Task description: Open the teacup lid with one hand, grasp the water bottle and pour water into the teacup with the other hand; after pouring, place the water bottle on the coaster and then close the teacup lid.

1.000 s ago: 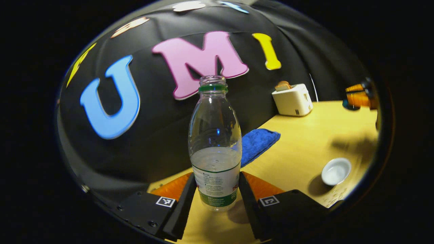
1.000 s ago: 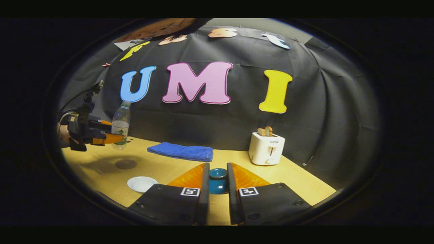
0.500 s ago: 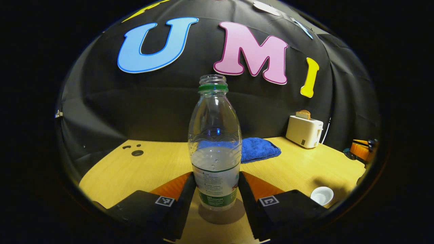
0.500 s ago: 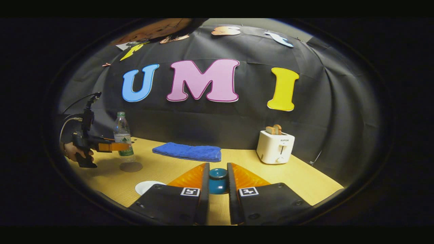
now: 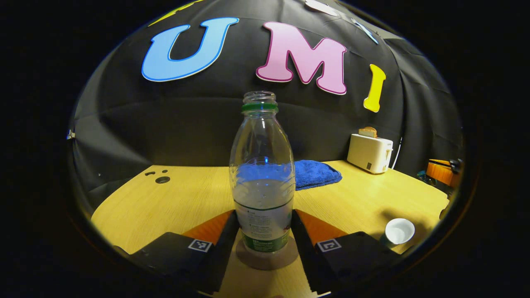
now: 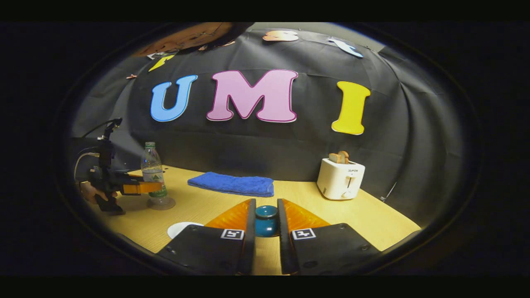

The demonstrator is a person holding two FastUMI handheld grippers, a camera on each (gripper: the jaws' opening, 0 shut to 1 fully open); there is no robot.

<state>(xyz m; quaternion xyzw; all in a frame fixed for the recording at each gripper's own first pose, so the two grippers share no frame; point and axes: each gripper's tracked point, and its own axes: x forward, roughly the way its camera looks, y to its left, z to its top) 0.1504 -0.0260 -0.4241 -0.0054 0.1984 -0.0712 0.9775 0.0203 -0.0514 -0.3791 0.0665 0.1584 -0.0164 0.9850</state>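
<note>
A clear, uncapped water bottle (image 5: 263,182), partly full, stands upright between the fingers of my left gripper (image 5: 265,215), which is shut on its lower half. Its base meets the round brown coaster (image 5: 265,260). In the right gripper view the bottle (image 6: 152,174) sits on the coaster (image 6: 162,203) at the far left, with the left gripper (image 6: 138,188) and a hand behind it. My right gripper (image 6: 266,205) is shut on the teal teacup lid (image 6: 266,225), held above the table. The open teacup (image 5: 397,231) shows its white inside at the right; in the right gripper view the teacup (image 6: 184,228) lies low left.
A folded blue towel (image 6: 232,184) lies along the back of the wooden table (image 6: 364,215). A white toaster (image 6: 340,179) with bread stands at the back right. Small dark holes (image 5: 161,179) mark the table's far left corner.
My left gripper has levelled out and come down, setting the bottle's base on the coaster. The right gripper has kept the lid almost still.
</note>
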